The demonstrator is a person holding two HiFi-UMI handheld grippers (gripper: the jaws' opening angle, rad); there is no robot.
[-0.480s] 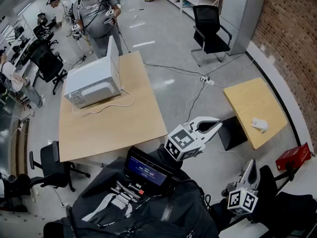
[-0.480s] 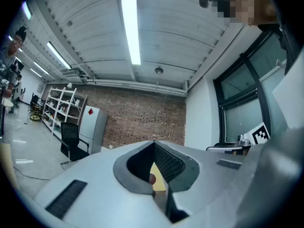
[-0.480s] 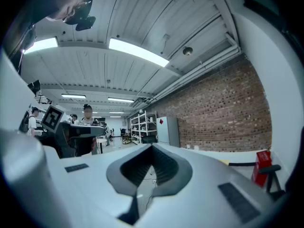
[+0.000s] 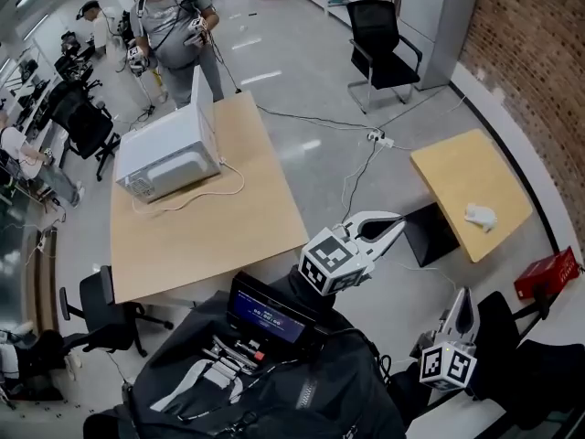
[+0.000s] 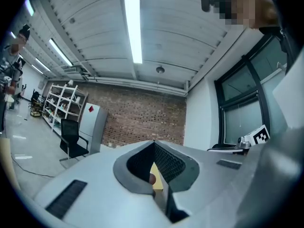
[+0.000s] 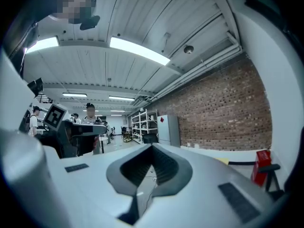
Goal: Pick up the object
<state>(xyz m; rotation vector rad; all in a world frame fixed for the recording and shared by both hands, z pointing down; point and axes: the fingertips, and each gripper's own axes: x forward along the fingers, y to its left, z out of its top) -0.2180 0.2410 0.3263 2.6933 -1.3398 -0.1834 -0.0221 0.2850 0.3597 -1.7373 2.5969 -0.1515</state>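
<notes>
Left gripper (image 4: 398, 222): jaws pressed together, nothing pinched.
Right gripper (image 4: 463, 296): down at 4 o'clock, jaws pressed together too, empty.
White crumpled object (image 4: 480, 215): on the small table (image 4: 457, 176) at 3 o'clock, well apart from both grippers.
Microwave (image 4: 169, 158): 10 o'clock on the big table (image 4: 210, 231), door closed, contents hidden.

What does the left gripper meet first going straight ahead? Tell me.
Probably the small wooden table, glimpsed past the left gripper's jaws; nothing nearer shows. Depth is unclear: it may pass over toward the brick wall.
</notes>
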